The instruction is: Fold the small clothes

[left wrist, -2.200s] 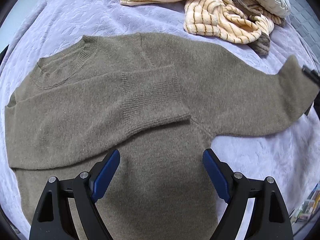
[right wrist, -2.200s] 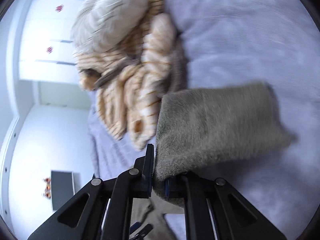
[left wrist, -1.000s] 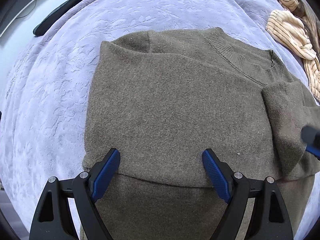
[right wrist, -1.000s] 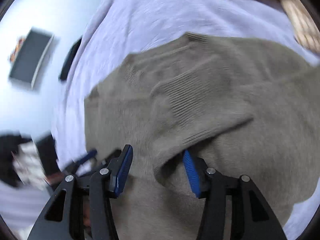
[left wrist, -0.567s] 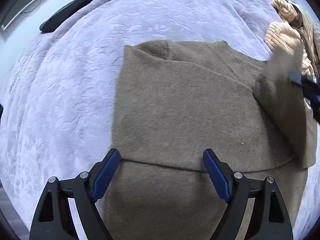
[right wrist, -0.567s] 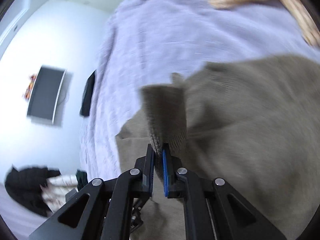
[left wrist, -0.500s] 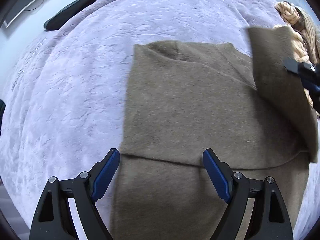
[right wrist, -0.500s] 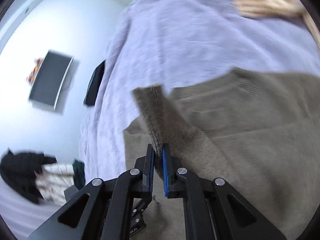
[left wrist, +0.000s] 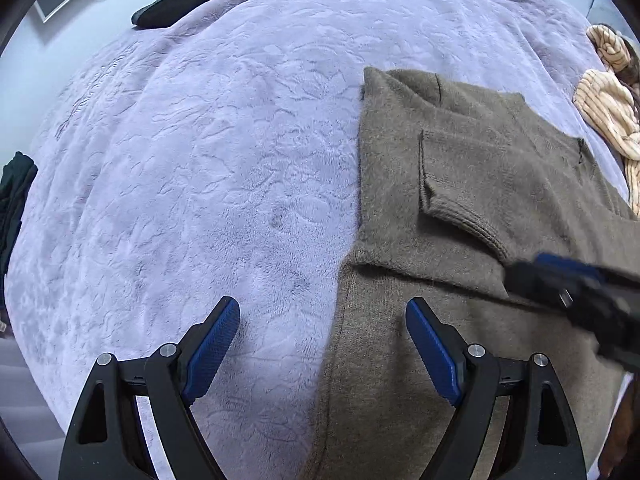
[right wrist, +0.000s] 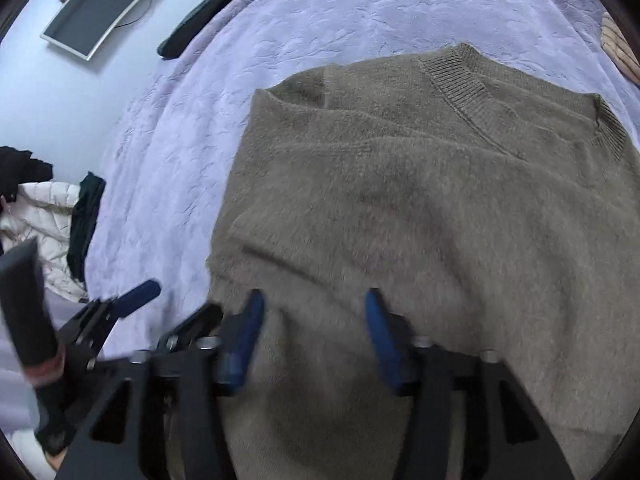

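Note:
An olive-brown knit sweater (left wrist: 472,208) lies flat on a lilac bedspread (left wrist: 224,152), both sleeves folded across its chest; a ribbed cuff (left wrist: 464,220) lies on top. My left gripper (left wrist: 320,344) is open and empty, low over the sweater's left edge, one finger over the bedspread. My right gripper (right wrist: 312,340) is open and empty just above the sweater (right wrist: 420,200), whose ribbed collar (right wrist: 520,96) shows at the far side. The right gripper also shows in the left wrist view (left wrist: 576,296), over the sweater's right half.
A striped cream garment (left wrist: 608,100) lies at the bed's far right. A dark flat object (right wrist: 200,16) lies at the bed's far edge, a monitor (right wrist: 104,4) behind it. Dark and white clothes (right wrist: 52,216) are piled left of the bed.
My right gripper carried the second sleeve across the chest, opened and let go of it. My left gripper shifted left to the sweater's edge.

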A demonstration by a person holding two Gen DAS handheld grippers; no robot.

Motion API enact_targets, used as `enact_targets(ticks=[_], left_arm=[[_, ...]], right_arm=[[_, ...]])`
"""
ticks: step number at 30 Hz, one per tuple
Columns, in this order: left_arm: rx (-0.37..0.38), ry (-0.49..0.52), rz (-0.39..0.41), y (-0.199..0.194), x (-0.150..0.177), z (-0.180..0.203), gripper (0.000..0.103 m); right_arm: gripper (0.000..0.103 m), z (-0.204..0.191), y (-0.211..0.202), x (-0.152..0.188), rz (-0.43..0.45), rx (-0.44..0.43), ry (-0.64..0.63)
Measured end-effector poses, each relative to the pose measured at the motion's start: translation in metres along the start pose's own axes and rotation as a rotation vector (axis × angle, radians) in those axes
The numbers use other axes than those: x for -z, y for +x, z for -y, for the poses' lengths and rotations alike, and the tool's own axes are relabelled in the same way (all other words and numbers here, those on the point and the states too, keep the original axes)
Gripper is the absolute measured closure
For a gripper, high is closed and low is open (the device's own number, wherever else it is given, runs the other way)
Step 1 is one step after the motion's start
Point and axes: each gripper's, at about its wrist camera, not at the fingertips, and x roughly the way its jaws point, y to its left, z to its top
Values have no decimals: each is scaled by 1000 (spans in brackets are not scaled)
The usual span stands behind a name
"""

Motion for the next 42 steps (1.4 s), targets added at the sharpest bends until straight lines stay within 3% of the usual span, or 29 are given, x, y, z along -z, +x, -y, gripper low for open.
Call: enact_targets(ticks=[4, 8, 11, 13, 20, 24, 31, 37, 42], left_arm=[[32, 1, 48, -22, -14, 2, 17], [62, 47, 78, -32, -33, 31, 17], [80, 90, 29, -15, -45, 53, 17], [82, 96, -8, -3, -50, 68, 17], [81, 132, 35, -3, -71, 99, 17], [2, 188, -14, 26, -70, 104, 17], [25, 216, -6, 30, -49, 93, 17], [28, 202, -32, 19, -46, 85, 17], [34, 251, -64, 11, -28, 86, 17]], right_arm=[[41, 32, -49, 31, 61, -37, 120], [41, 117, -100, 74, 192, -37, 487], [41, 173, -119, 108, 241, 14, 713], [40, 199, -120, 120, 246, -19, 805], [40, 221, -126, 105, 383, -136, 875], [40, 228, -135, 116, 426, -115, 885], [48, 249, -120, 140, 370, -108, 924], [41, 229, -136, 143, 287, 10, 837], [41, 211, -140, 156, 209, 76, 766]])
